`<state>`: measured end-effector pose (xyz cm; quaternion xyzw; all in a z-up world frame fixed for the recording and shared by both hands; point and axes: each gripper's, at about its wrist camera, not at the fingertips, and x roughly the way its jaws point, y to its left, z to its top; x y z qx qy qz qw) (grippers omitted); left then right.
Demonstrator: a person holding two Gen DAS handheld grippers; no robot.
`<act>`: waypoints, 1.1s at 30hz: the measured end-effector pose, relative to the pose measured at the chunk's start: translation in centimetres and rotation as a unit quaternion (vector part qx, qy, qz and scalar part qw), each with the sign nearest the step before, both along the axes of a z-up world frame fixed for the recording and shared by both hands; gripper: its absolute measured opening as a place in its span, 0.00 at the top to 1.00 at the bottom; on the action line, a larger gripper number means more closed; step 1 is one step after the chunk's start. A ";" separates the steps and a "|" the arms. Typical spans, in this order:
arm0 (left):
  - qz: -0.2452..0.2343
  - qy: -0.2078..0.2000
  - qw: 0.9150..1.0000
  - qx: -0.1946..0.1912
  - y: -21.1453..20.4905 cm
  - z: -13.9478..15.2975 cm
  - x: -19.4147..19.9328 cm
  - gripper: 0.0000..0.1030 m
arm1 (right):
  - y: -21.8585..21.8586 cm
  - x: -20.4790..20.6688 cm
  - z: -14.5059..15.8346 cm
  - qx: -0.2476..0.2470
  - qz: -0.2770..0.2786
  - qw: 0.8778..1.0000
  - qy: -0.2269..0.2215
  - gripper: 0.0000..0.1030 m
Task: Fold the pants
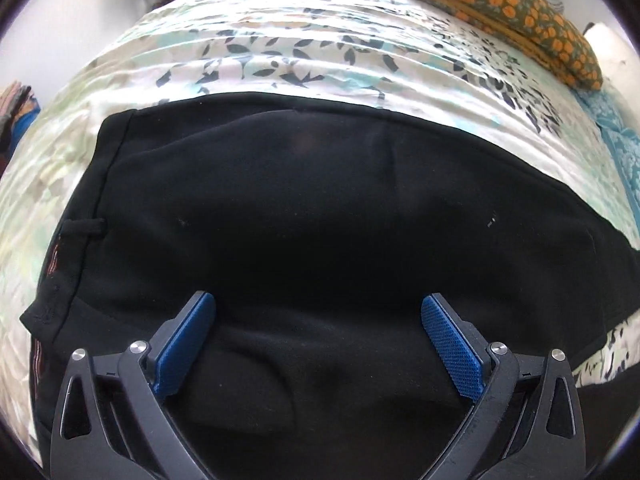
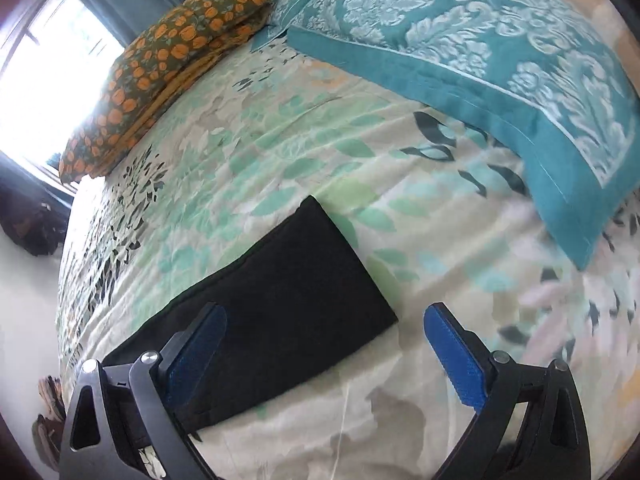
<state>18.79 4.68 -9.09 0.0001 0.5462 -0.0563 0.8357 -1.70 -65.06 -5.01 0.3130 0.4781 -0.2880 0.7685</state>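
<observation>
Pants [image 1: 320,216]: black, lying flat on the bed [image 1: 280,60], spread over its leaf-print cover.
Left wrist view, cloth: waistband end with a belt loop sits at the left; the seat and upper legs fill the middle, and a soft ridge runs across the cloth near the tool.
Left wrist view, left tool [image 1: 318,312]: spread wide over the upper part of the pants, holding nothing; whether the blue pads [image 1: 452,350] touch the cloth cannot be told.
Left wrist view, surroundings: an orange-flowered pillow [image 1: 500,12] lies well apart at the far right.
Right wrist view, cloth: the leg end of the pants [image 2: 288,304] shows as one neat dark band with a straight hem, so the legs look already laid one upon the other.
Right wrist view, right tool [image 2: 324,322]: gaping, empty, set astride the near corner of the hem, one finger over cloth and one over the bed cover.
Right wrist view, surroundings: a teal damask pillow [image 2: 480,64] lies beyond.
Progress: judged early; the lengthwise fold seems done, the crosswise folds remain.
Containers: none visible in either view.
</observation>
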 end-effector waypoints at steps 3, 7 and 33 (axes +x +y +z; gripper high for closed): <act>-0.016 -0.025 0.999 0.025 -0.4 -0.7 -0.2 0.00 | -1.3 3.7 -2.3 -0.006 0.032 0.999 0.041 0.05; -0.016 -0.061 0.998 0.031 -0.3 -1.1 -0.9 0.00 | -2.6 6.7 -4.8 -0.026 0.037 0.997 0.063 0.11; -0.064 0.092 0.973 -0.202 -7.6 4.2 -0.3 0.01 | 32.1 -16.7 9.3 -0.015 0.259 0.953 -0.157 0.93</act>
